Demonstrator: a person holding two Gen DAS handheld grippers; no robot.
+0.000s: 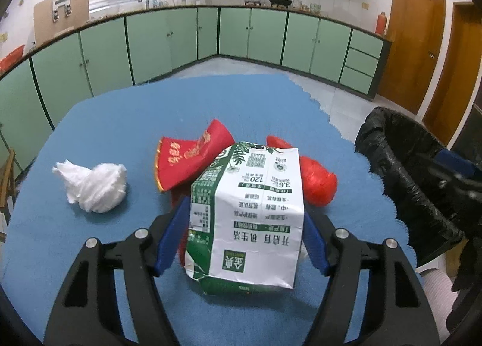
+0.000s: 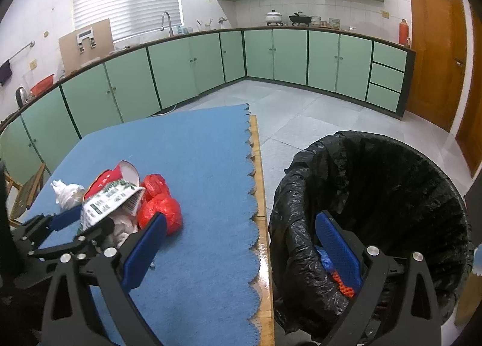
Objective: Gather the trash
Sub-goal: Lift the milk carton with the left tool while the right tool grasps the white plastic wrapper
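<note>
Blue ribbed pads of my left gripper (image 1: 241,234) pinch the crumpled green-white milk carton (image 1: 250,213); right gripper (image 2: 241,251) spread over the glossy black bin liner (image 2: 391,183), crumpled tissue (image 1: 93,186) at nine o'clock

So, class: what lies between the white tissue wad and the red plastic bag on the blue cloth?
In the left wrist view, between the tissue wad and the red plastic bag lie a crushed red paper cup and the green-and-white carton.
</note>
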